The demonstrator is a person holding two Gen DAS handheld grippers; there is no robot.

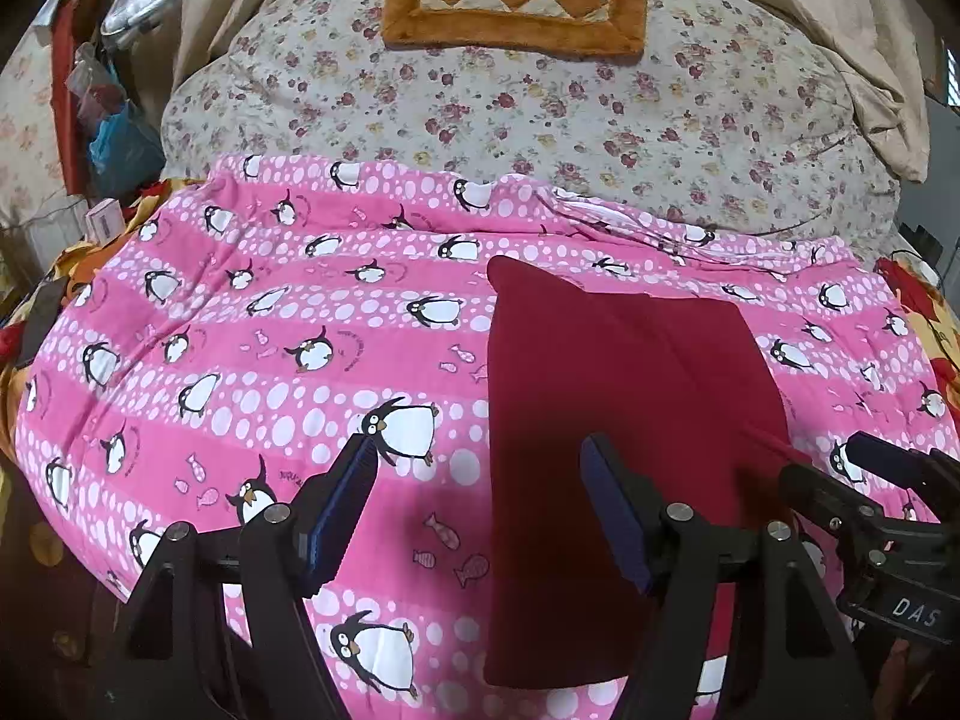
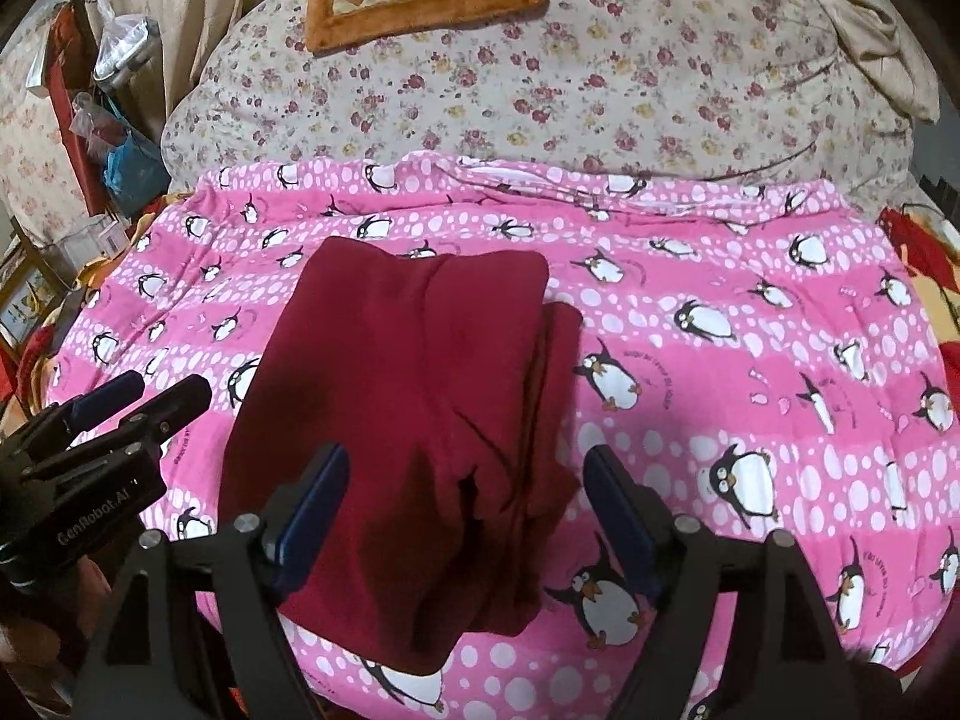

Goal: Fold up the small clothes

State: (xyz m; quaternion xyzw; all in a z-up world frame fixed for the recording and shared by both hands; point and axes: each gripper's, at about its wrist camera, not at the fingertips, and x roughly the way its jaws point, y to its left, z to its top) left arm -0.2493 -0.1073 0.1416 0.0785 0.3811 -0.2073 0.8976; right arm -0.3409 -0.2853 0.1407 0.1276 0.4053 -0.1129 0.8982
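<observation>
Right gripper (image 2: 465, 510): jaws spread wide, empty, poised over near edge of maroon garment (image 2: 414, 420). Left gripper (image 1: 480, 516): likewise released, beside its left edge. Garment: folded lengthwise on penguin sheet (image 2: 750, 252), apparently awaiting another fold.

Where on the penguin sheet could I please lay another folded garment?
Free: the penguin sheet left of the dark red garment, and the stretch right of it toward the floral quilt. Crowded: the near edge, around both tongs.

Dark red garment (image 2: 396, 408) folded into long rectangle, flat on pink penguin sheet (image 2: 750, 372).
</observation>
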